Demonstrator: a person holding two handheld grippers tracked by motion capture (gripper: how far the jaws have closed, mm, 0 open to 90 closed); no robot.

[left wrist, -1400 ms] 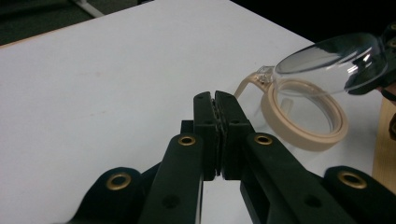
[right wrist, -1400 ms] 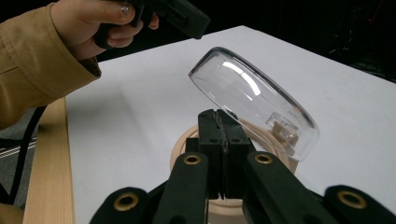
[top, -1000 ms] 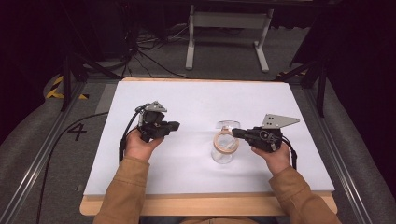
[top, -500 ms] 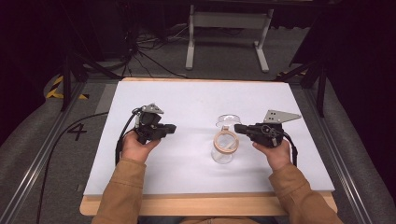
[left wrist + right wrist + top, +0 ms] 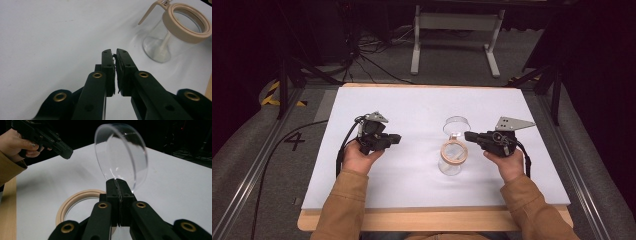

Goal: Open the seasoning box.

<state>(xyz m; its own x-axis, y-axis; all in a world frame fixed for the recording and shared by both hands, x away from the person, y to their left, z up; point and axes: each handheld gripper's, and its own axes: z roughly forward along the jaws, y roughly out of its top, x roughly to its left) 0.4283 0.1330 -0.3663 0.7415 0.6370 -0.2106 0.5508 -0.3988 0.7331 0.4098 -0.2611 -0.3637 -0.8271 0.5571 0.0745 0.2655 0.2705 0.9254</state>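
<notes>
Landmark taken: the glass jar (image 5: 451, 160), standing upright on the white bench (image 5: 412, 107), toward the near edge and a little right of the middle.

Nearest the person, the right gripper (image 5: 468, 135) is held just to the right of the jar, pointing left and level toward its mouth. In the right gripper view the jaws are pressed together on the lower edge of the clear round lid (image 5: 121, 155), which is hinged to the tan ring (image 5: 75, 201) at the jar's mouth and is held swung up on edge, behind the jar's opening. The mouth itself is seen uncovered.

The left gripper (image 5: 396, 141) is held well to the left of the jar, pointing right toward it. In the left gripper view its jaws are nearly together, a narrow slit left between the pads, nothing gripped; the jar (image 5: 172, 37) lies ahead and to the right of the jaws' line, with a tan arm of its clasp sticking up on the near side.

Judgement: the lid's swing about the hinge at the ring is what the next move depends on; the right hand is the nearer and already has it. The left hand is free to steady the jar body.

Farther off, beyond the bench, a grey metal stand (image 5: 455, 30) and cables on the dark floor are noted.
</notes>
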